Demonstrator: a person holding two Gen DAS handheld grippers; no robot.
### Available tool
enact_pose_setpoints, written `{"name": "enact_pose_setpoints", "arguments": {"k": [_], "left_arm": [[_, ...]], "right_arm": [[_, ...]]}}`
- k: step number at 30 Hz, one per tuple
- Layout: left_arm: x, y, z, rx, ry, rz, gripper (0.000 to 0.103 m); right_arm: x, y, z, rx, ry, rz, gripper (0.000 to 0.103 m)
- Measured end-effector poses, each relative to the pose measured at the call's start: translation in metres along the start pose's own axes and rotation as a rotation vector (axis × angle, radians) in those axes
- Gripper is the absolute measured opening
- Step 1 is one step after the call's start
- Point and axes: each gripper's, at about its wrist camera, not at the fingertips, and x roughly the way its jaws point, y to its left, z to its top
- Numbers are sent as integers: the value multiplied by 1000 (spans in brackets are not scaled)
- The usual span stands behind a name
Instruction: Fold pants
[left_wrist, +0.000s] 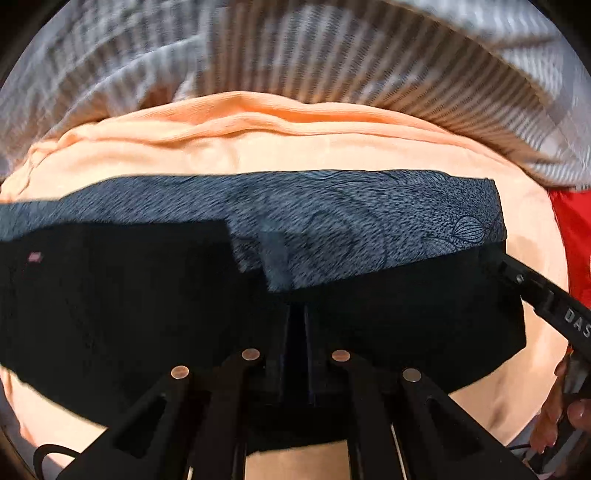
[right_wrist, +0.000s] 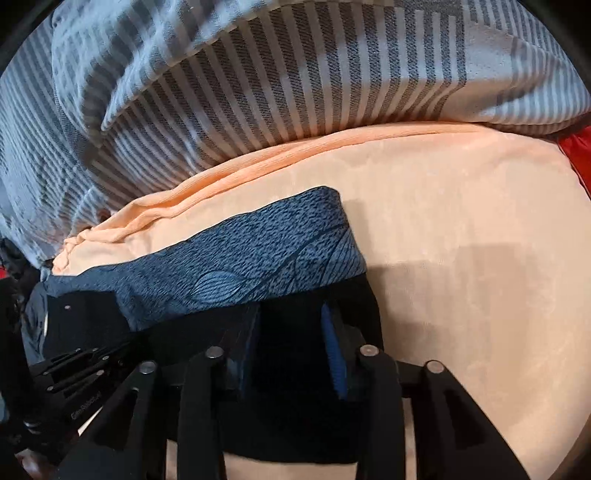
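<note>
Item: pants (left_wrist: 258, 295), black outside with a blue patterned lining turned up along the far edge. They lie flat across a peach blanket (left_wrist: 332, 147), running left to right, already doubled into a long band. A striped grey cover (left_wrist: 332, 55) is bunched beyond the blanket; a red cloth (left_wrist: 572, 229) shows at the far right.

Left gripper (left_wrist: 297, 332): points straight down over the middle of the black band, jaws drawn fully together. Whether cloth is pinched between them cannot be told; the dark fingers merge with the dark fabric.

Right gripper (right_wrist: 291, 332): stands at the right end of the pants, jaws parted to a middling gap, the black edge lying between them but not visibly pressed by the pads. A blue-ribbed pad (right_wrist: 334, 354) faces inward.

Step in hand, as judged: taking hold of the right end to carry it over toward the left.

Handling notes: take both layers, lining included, well in from the corner before closing. Lift only enough to clear the blanket, which looks soft and may drag. Keep the left gripper planted as the fold line. Lay edge on edge, then let go.
</note>
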Motion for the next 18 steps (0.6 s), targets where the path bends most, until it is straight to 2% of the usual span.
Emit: {"name": "enact_pose_setpoints", "arguments": {"k": [2, 7, 11, 18], "left_arm": [[-12, 14, -10, -32, -3, 17, 9], [-28, 46, -39, -90, 14, 33, 9], [-37, 83, -72, -185, 24, 42, 9], [-56, 137, -115, -309, 17, 26, 9]], "right_arm": [[-10, 5, -6, -26, 7, 1, 59], [-27, 18, -29, -84, 8, -36, 63], [-39, 29, -49, -85, 5, -35, 64], [-35, 62, -80, -116, 85, -2, 64]]}}
